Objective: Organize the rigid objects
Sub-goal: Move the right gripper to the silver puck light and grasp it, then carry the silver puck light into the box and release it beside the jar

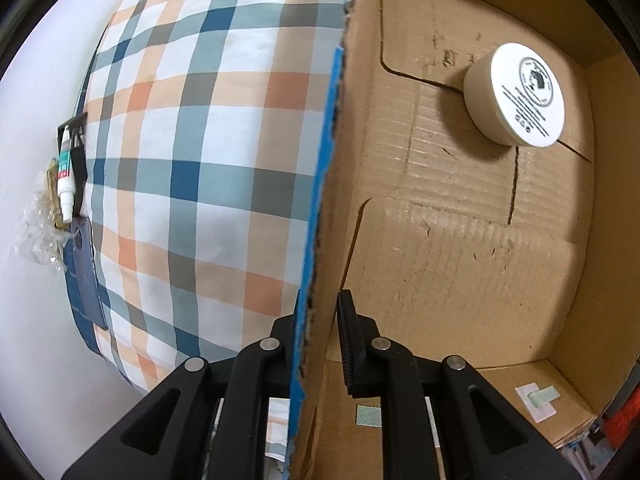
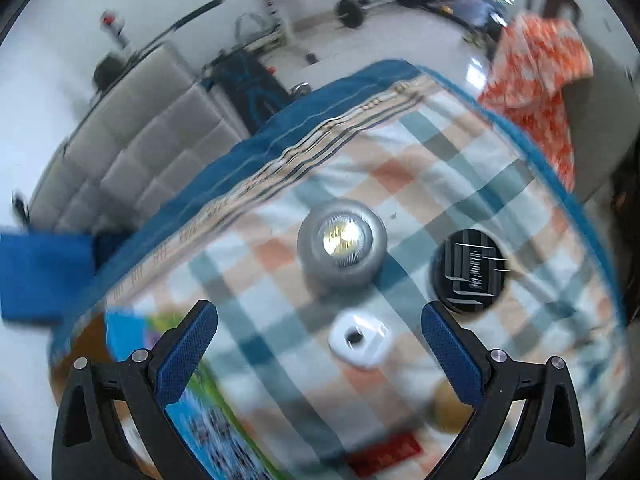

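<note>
The left gripper point(image 1: 320, 320) is pinched tight on the side wall of the cardboard box point(image 1: 460, 260). A white round jar point(image 1: 516, 94) lies inside, near the box's far corner. The right gripper point(image 2: 320, 344) has its fingers wide apart over the checked cloth point(image 2: 440, 168). On the cloth sit a gray round light point(image 2: 342, 248), a black round lid point(image 2: 468, 276) and a small white holder point(image 2: 360, 342), near the middle.

The left wrist view looks along its fingers, pressed close to a cardboard box wall point(image 1: 320, 208), seeing inside and outside it. The right wrist view looks down from higher. The 2 views share the checked bedcover point(image 1: 192, 152) point(image 2: 420, 280).
</note>
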`<state>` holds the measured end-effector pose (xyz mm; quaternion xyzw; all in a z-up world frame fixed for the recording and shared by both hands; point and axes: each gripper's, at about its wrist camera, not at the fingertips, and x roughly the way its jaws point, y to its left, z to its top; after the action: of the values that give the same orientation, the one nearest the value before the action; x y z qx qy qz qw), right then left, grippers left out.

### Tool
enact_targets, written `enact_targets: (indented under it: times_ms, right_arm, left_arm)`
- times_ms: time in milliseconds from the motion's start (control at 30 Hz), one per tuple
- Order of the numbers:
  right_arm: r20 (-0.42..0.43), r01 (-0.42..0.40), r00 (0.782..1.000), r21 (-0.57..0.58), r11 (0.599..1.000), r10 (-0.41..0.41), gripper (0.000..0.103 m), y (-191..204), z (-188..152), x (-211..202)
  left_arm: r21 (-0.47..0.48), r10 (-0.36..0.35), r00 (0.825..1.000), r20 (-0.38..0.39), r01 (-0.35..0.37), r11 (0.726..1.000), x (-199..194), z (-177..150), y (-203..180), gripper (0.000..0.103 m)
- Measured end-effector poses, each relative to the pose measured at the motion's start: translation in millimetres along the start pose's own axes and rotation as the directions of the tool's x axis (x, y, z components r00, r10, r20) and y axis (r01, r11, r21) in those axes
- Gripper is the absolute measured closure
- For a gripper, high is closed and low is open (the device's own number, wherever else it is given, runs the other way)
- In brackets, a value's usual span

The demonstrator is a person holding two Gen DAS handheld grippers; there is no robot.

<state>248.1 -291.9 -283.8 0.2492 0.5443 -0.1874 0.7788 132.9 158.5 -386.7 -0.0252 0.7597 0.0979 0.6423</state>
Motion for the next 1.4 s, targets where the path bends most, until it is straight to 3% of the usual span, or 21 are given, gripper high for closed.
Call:
enact_targets:
  times_ms: [167, 267, 300, 333, 400, 533, 633, 700, 767, 867, 1100, 1200, 1400]
  right_arm:
    - [-0.042, 0.025, 0.999, 0.133, 0.991, -0.02, 0.001, -14.3, 23.2, 55.6]
    - [-0.06, 0.061, 0.997, 0.138, 0.989, -0.053, 0.011, -14.1, 32.2, 80.2]
    - [-0.072, 0.071, 0.995, 0.127, 0.989, -0.062, 0.022, -12.2, 34.6, 88.4]
    - [-0.091, 0.104, 0.991, 0.108, 0.989, -0.094, 0.027, -11.0, 37.4, 95.9]
    - [-0.105, 0.133, 0.987, 0.075, 0.988, -0.125, 0.029, -7.8, 38.4, 102.4]
    - [-0.171, 0.109, 0.978, -0.049, 0.993, -0.116, 0.029, 10.3, 29.3, 102.2]
    - [-0.276, 0.03, 0.958, -0.148, 0.988, -0.071, 0.029, 30.9, 10.8, 104.2]
    - [-0.345, 0.013, 0.934, -0.233, 0.972, -0.095, 0.029, 46.9, -4.1, 109.5]
    - [-0.354, 0.026, 0.926, -0.295, 0.955, -0.134, 0.028, 58.1, -12.8, 111.3]
    - [-0.357, 0.034, 0.922, -0.319, 0.947, -0.153, 0.028, 64.2, -15.0, 113.0]
    - [-0.426, 0.032, 0.887, -0.328, 0.944, -0.178, 0.029, 66.9, -8.2, 127.0]
    - [-0.42, 0.036, 0.889, -0.333, 0.942, -0.182, 0.03, 73.2, -6.8, 125.6]
    - [-0.394, -0.048, 0.916, -0.294, 0.955, -0.076, 0.03, 78.9, -16.5, 77.2]
  left_arm:
    - [-0.023, 0.002, 1.0, -0.012, -0.002, 1.0, 2.8, 1.8, 2.2, 0.091]
    - [-0.028, 0.004, 1.0, -0.02, -0.004, 1.0, 3.9, 2.9, 3.1, 0.091]
    - [-0.029, 0.004, 1.0, -0.022, -0.005, 1.0, 4.1, 3.0, 3.4, 0.091]
    - [-0.028, 0.004, 1.0, -0.022, -0.005, 1.0, 4.5, 3.3, 3.7, 0.091]
    - [-0.029, 0.003, 1.0, -0.022, -0.004, 1.0, 4.5, 3.8, 3.2, 0.091]
    - [-0.019, 0.007, 1.0, -0.018, -0.008, 1.0, 3.0, 4.7, 0.7, 0.091]
    - [-0.007, 0.011, 1.0, -0.018, -0.011, 1.0, 1.7, 5.7, -2.9, 0.091]
    - [-0.006, 0.012, 1.0, -0.019, -0.012, 1.0, 1.0, 5.7, -4.8, 0.091]
    - [0.001, 0.014, 1.0, -0.017, -0.014, 1.0, 0.7, 5.8, -5.6, 0.091]
    - [0.005, 0.016, 1.0, -0.016, -0.016, 1.0, 0.0, 5.6, -7.1, 0.091]
    - [0.003, 0.013, 1.0, -0.015, -0.013, 1.0, -0.7, 5.6, -7.1, 0.091]
    - [0.004, 0.007, 1.0, -0.014, -0.007, 1.0, -1.5, 5.3, -5.4, 0.091]
    - [0.013, 0.006, 1.0, -0.007, -0.006, 1.0, -2.2, 3.9, -4.9, 0.091]
